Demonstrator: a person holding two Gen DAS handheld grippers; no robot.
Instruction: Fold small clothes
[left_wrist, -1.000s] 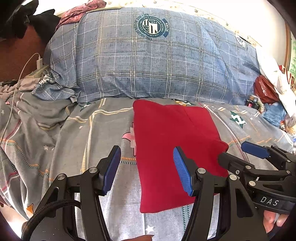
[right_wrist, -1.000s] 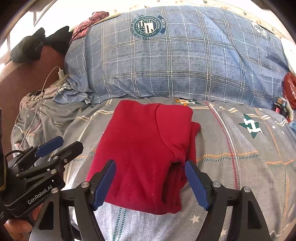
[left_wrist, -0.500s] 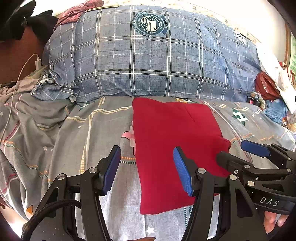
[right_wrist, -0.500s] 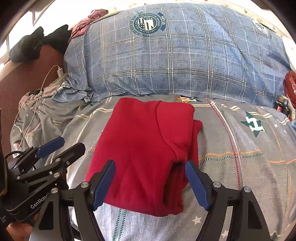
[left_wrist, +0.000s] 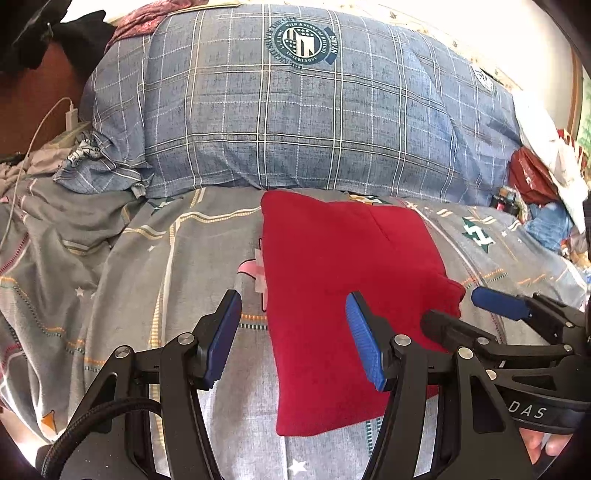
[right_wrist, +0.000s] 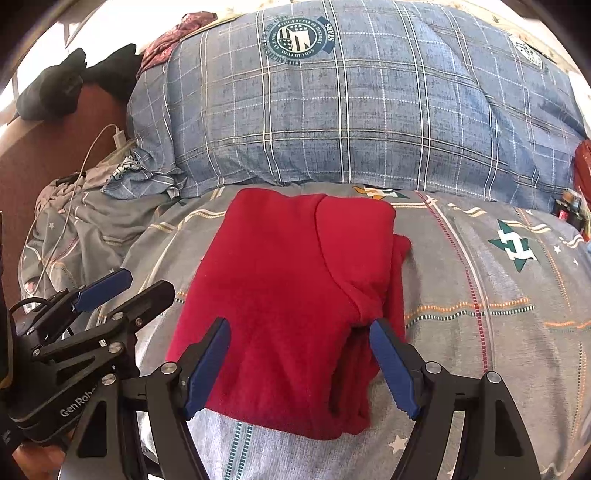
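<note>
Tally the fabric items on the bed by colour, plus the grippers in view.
Red folded garment: 1
Blue plaid pillow: 1
Grey patterned bedsheet: 1
Grippers, left gripper and right gripper, jaws open: 2
Total: 5

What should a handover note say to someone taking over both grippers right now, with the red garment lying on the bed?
Left gripper: open, empty, over the garment's left edge.
Right gripper: open, empty, above the near part of the garment.
Red fleece garment: folded into a compact rectangle, flat on the grey patterned bedsheet, in front of the blue plaid pillow.
Done: main folds.
Left: a layer sticks out along the right side; tidy it, if wanted.
</note>
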